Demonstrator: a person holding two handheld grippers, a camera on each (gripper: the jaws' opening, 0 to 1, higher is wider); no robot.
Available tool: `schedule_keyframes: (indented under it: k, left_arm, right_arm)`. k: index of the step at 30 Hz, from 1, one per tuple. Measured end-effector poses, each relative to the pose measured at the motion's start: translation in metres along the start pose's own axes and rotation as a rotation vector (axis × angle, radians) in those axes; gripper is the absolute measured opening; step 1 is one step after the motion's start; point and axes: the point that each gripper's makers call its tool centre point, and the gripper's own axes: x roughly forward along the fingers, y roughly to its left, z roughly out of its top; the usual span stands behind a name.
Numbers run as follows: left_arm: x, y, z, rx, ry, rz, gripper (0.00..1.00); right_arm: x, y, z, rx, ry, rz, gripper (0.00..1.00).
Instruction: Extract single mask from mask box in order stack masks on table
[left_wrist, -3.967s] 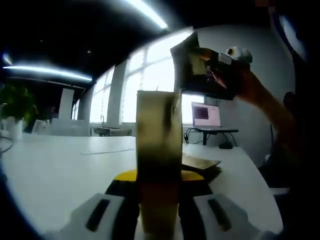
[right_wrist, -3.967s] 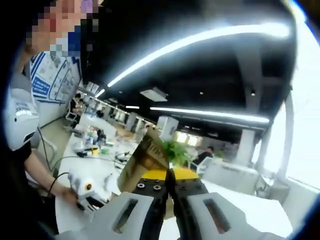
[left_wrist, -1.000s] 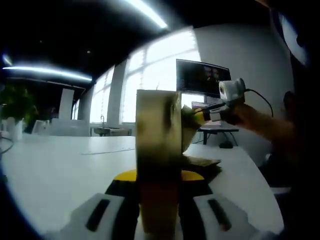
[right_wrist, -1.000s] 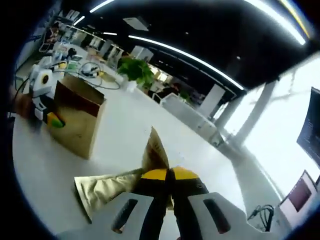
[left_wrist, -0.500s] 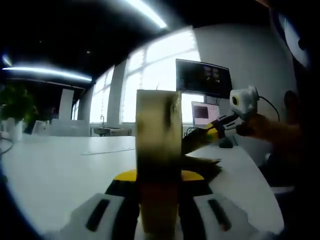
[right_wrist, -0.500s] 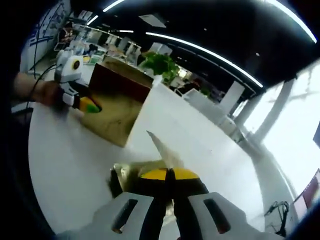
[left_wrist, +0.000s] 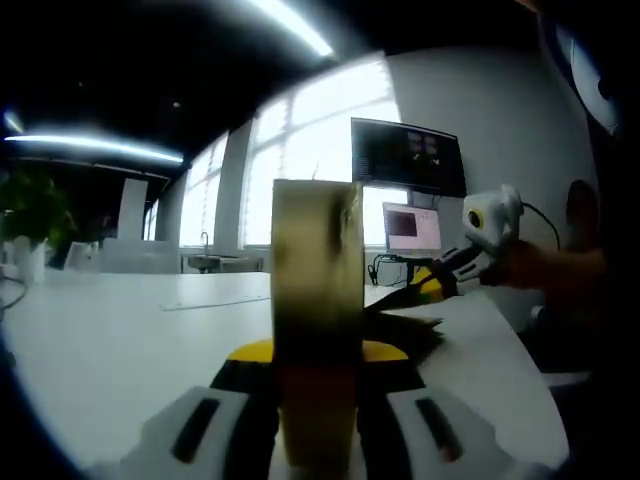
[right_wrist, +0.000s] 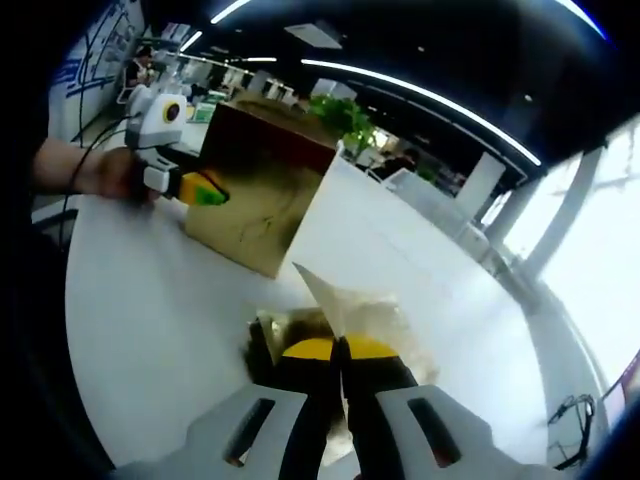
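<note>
In the left gripper view, the mask box (left_wrist: 318, 330), a tall, flat-sided carton of glossy gold card, is clamped between the jaws of the left hand-held gripper (left_wrist: 318, 420), which are closed against its sides. The box stands upright straight ahead of that gripper on the smooth white desk (left_wrist: 120, 340). What lies inside the box cannot be told from this view. To the right of the box, the right hand-held gripper (left_wrist: 425, 285) is seen low over the desk, its yellow tip at a flat stack (left_wrist: 405, 325) of gold packets lying beyond the box.

In the right gripper view, the left hand-held gripper (right_wrist: 195, 188) is seen at the far left, held by a hand (right_wrist: 110, 172), its yellow-green tip against the side of the box (right_wrist: 262, 195). The box's top looks dark reddish, its walls golden and mottled; its contents are not visible. Straight ahead of the right hand-held gripper (right_wrist: 338, 365), whose jaws are pressed together, a single mask (right_wrist: 322, 295) in thin, shiny gold wrapping is pinched and stands up edge-on as a pointed flap. Just under and beyond the jaws, the stack (right_wrist: 375, 312) of flat, crinkled gold packets lies on the desk (right_wrist: 150, 300), near the box but apart from it.
</note>
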Motion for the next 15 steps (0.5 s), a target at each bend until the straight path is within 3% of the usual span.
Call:
schedule_keyframes:
  k: [6,15]
  left_arm:
    - [0.0001,0.0005,-0.0001,0.000,0.000,0.000,0.31]
    - [0.0003,0.0007,-0.0002,0.002,0.000,-0.001,0.31]
  right_arm:
    - [-0.0011,0.0004,-0.0040,0.021,0.004,-0.005,0.00]
    - [-0.0042,0.0063,-0.0087,0.056,0.003,0.007,0.10]
